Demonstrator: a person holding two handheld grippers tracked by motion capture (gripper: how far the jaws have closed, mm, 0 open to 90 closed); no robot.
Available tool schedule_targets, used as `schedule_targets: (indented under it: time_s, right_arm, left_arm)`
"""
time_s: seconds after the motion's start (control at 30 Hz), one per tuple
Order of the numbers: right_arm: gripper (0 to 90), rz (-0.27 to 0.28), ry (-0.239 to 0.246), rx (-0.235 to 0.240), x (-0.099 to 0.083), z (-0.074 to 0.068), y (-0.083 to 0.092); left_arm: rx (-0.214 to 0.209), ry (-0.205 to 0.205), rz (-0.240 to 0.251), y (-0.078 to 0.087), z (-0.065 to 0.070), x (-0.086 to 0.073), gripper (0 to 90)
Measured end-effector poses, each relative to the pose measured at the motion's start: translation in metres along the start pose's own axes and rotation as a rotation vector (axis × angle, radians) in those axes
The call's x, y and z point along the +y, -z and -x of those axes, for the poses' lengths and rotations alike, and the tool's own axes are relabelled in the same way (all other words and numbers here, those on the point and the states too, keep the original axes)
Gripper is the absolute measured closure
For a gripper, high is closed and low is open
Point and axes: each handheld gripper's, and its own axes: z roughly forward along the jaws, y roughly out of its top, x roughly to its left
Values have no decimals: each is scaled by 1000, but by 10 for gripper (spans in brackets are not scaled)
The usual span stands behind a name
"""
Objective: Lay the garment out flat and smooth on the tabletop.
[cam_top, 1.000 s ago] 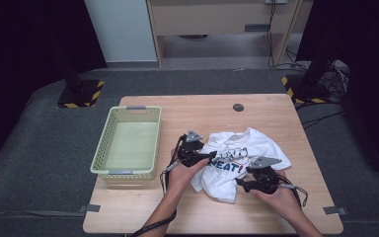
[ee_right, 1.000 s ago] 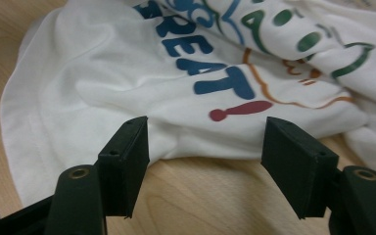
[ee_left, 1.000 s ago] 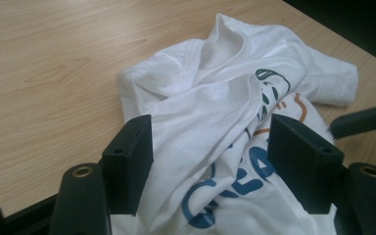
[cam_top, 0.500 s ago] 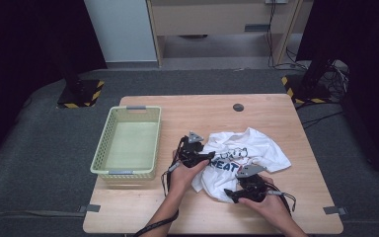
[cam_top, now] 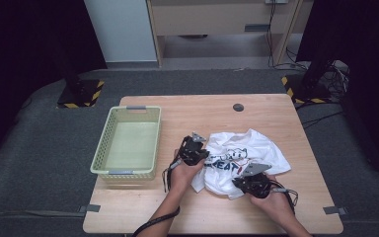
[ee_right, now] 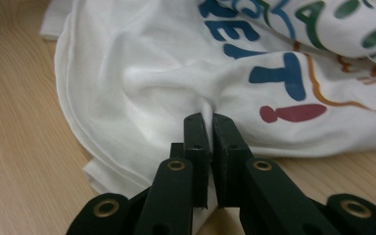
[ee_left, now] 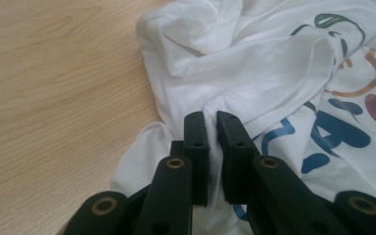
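Note:
A crumpled white T-shirt (cam_top: 244, 153) with coloured print lies on the wooden table (cam_top: 276, 113), right of centre. My left gripper (cam_top: 203, 155) sits at the shirt's left edge; its jaws have just been closing and now pinch a fold of the white T-shirt (ee_left: 254, 73) between the fingertips of the left gripper (ee_left: 211, 122). My right gripper (cam_top: 242, 181) rests at the shirt's near edge; its jaws have likewise just closed and hold a bunched ridge of the T-shirt (ee_right: 147, 83) in the right gripper (ee_right: 209, 121).
A pale green plastic basket (cam_top: 127, 143) stands on the table's left side, with nothing in it. A small dark round disc (cam_top: 238, 107) lies near the far edge. Bare wood stretches along the table's far and right sides.
Both grippers have shut on folds of the T-shirt. The right hand shifted slightly left toward the shirt's near edge; the left hand stayed in place.

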Motion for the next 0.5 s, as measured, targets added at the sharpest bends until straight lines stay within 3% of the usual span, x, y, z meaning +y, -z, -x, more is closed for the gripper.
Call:
schedule_targets:
  time_s: [0.5]
  right_arm:
    - [873, -60, -65, -126, -47, 61, 63]
  left_arm:
    - [25, 41, 18, 6, -5, -2, 844]
